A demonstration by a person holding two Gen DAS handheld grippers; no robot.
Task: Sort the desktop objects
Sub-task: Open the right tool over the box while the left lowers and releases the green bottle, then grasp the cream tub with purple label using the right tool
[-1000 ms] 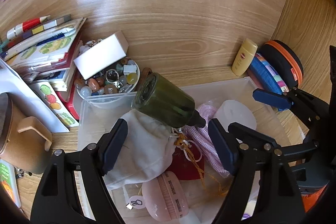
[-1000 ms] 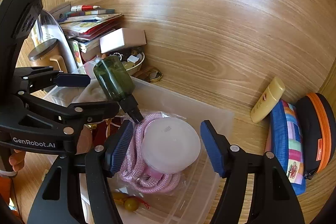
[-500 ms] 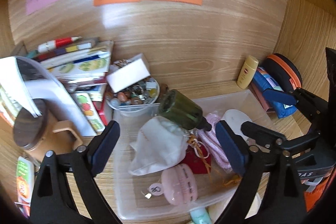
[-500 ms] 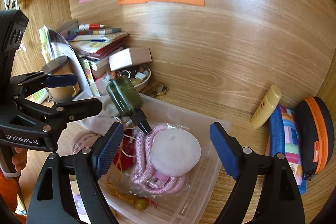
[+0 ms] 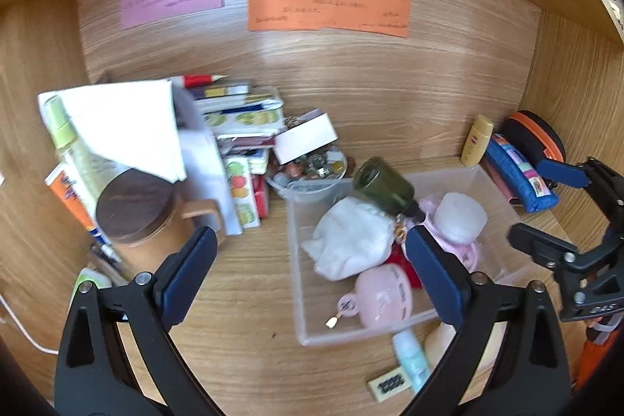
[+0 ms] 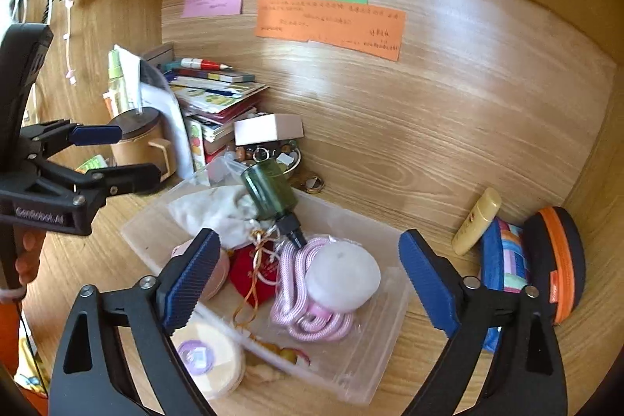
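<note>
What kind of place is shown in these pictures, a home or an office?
Probably a home desk nook, though an office is possible: handwritten sticky notes on the wooden back wall, a stack of books with pens, and a clear bin of small personal items.

The writing on the orange note (image 5: pixel 328 9) is too small to read, and the white paper (image 5: pixel 128 127) is blurred.

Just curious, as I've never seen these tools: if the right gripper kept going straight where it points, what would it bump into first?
Probably the white round lid on the pink rope in the clear bin; it sits between the open right gripper fingers, though depth is unclear.
</note>
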